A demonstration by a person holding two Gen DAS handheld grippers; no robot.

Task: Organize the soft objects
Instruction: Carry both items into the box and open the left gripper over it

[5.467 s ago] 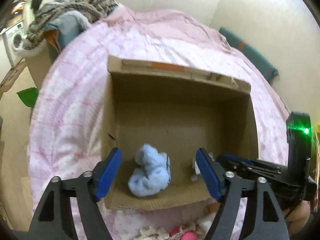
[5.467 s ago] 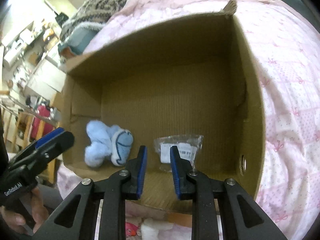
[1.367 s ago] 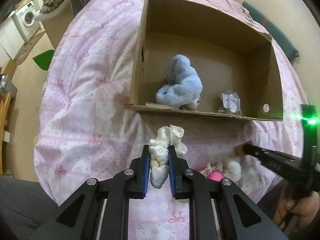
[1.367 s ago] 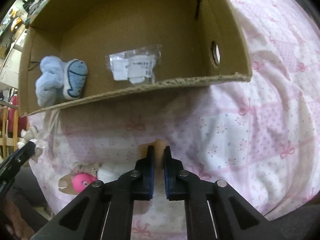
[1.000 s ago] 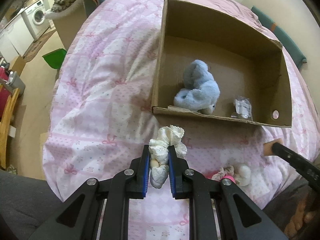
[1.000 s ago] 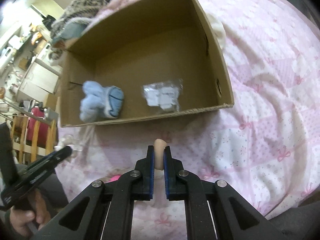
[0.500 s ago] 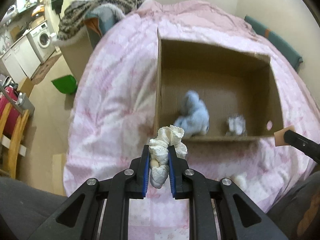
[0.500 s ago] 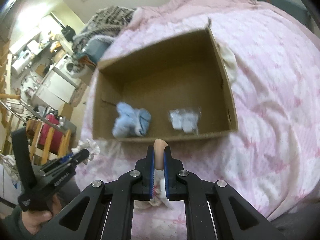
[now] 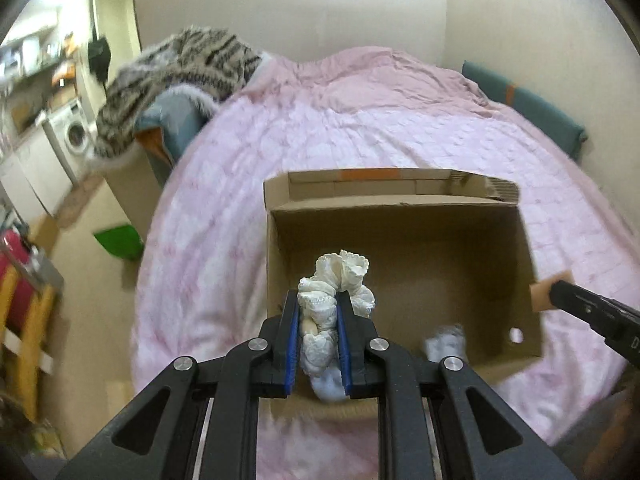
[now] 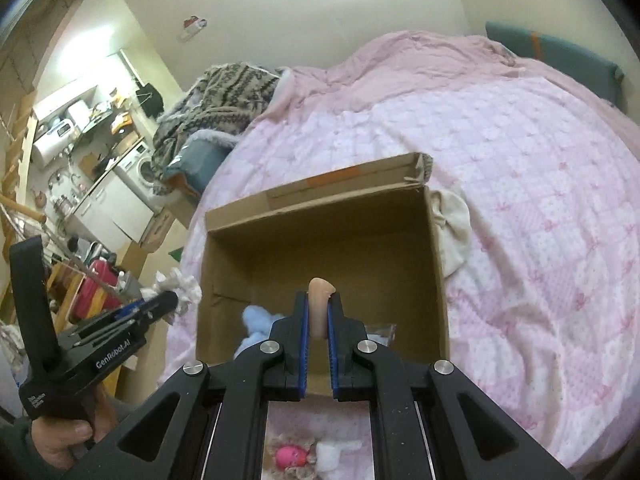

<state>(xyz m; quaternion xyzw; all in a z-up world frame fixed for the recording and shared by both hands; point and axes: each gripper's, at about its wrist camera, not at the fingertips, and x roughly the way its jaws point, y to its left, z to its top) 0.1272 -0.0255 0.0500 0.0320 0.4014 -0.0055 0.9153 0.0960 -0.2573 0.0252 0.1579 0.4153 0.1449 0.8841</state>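
My left gripper [image 9: 318, 300] is shut on a cream frilly soft toy [image 9: 340, 276] and holds it above the near left part of the open cardboard box [image 9: 400, 212]. My right gripper [image 10: 317, 308] is shut on a small beige soft piece [image 10: 319, 300] above the box [image 10: 320, 216]; it also shows in the left wrist view [image 9: 542, 296] at the box's right wall. A light blue plush [image 10: 254, 320] and a clear plastic packet [image 9: 446, 342] lie inside the box.
The box sits on a bed with a pink quilt [image 9: 400, 128]. A pink-faced doll [image 10: 290, 458] and a white soft toy [image 10: 332, 452] lie on the quilt below my right gripper. A cream cloth [image 10: 454, 232] lies by the box's right wall. A striped blanket [image 9: 176, 68] is piled at the far left.
Both grippers rose and moved forward with their toys, from the quilt in front of the box to above it. The view now tilts up to show the whole bed.
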